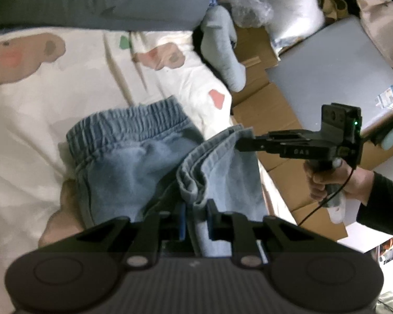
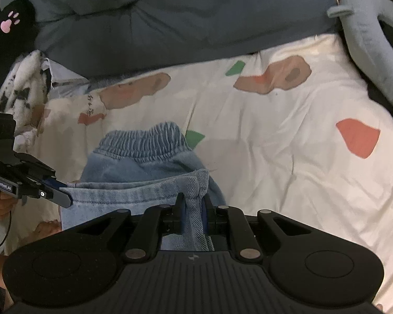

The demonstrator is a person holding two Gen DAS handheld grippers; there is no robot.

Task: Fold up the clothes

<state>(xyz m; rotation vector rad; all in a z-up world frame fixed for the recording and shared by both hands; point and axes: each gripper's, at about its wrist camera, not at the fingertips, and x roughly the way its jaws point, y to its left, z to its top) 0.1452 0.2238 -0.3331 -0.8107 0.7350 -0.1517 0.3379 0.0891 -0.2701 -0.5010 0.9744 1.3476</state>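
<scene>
Below the lower edge of both wrist views, the denim trousers [image 1: 123, 162] run out of sight behind the gripper bodies; leg length cannot be told. Their elastic waistband [image 2: 144, 141] lies at frame centre on a white printed bedsheet [image 2: 288, 136]. Left gripper [image 1: 196, 214] is clamped narrowly on a folded hem edge, blue pads pressing the cloth. Right gripper [image 2: 194, 209] likewise pinches a bunched hem corner between near-closed fingers. At right of the left view, the person's hand [image 1: 325, 180] holds the right gripper's handle. Upper frame: a dark grey duvet [image 2: 170, 18], and a blue-grey plush toy [image 2: 374, 52] partly cut off.
</scene>
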